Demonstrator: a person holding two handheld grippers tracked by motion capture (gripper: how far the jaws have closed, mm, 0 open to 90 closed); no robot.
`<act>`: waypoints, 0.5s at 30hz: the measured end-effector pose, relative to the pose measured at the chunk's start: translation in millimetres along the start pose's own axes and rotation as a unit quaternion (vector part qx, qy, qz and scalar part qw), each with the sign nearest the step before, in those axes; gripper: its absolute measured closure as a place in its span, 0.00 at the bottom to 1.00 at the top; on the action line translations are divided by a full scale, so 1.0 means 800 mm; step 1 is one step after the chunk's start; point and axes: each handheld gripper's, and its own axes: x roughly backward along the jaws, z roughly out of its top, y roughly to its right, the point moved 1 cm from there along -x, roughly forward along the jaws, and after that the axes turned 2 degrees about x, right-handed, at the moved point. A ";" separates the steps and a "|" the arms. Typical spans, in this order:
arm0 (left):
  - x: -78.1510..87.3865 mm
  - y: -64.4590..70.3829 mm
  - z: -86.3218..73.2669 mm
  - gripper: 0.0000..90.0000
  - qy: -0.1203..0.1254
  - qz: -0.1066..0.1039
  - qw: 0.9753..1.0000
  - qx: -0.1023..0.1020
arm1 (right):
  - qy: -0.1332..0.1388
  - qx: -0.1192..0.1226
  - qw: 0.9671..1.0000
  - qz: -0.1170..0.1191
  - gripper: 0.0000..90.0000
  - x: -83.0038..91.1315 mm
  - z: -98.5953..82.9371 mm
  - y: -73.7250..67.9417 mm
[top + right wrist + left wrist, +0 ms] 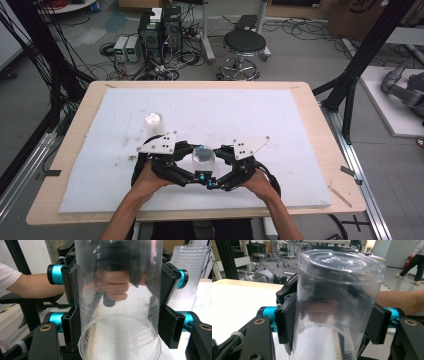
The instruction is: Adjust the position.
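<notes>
— Where does the upturned cup (pixel 203 159) stand?

— On the foam sheet (pixel 260 120) that covers the table (pixel 320 130), near its front edge, mouth down.

— And around that cup?

— The left gripper (pixel 187 172) is at its left, the right gripper (pixel 222 172) at its right, jaws against its wall from both sides. The stack of cups (pixel 153 121) stands behind the cup and to its left, apart from it. Beyond the table, behind the cup, is a stool (pixel 244 44).

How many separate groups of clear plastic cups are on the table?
2: an upside-down cup stack clamped between the left gripper and right gripper, and another cup stack standing farther back left. Cups per stack cannot be counted.
</notes>
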 end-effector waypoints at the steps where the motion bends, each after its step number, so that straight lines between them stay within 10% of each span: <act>1: 0.000 0.000 0.000 0.37 0.000 0.000 1.000 0.000 | 0.000 0.000 1.000 0.000 0.35 0.000 0.000 0.000; 15: 0.000 0.000 -0.001 0.23 -0.003 0.003 1.000 0.002 | 0.003 -0.007 1.000 0.003 0.36 0.002 -0.002 0.000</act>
